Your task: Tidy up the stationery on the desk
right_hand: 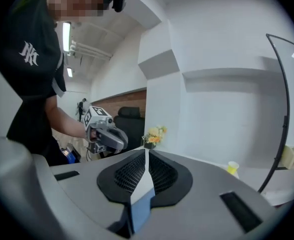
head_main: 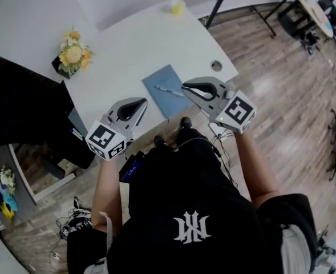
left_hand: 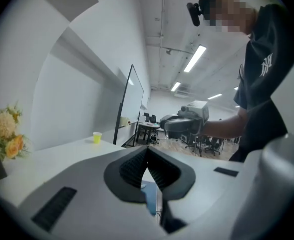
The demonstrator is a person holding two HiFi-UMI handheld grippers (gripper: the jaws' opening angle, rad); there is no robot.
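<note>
Head view alone: pen (head_main: 169,89) on notebook (head_main: 157,85)

Below us, a white surface (head_main: 128,50) carries a blue notebook (head_main: 166,100) with a pen (head_main: 169,90) across it, a yellow cup (head_main: 178,6) at its far edge, potted flowers (head_main: 72,53) at left and a round port (head_main: 216,65) near the right corner.

open desk top (head_main: 130,53) lies between the flowers (head_main: 73,53), yellow cup (head_main: 178,6) and blue notebook (head_main: 165,91).
</note>
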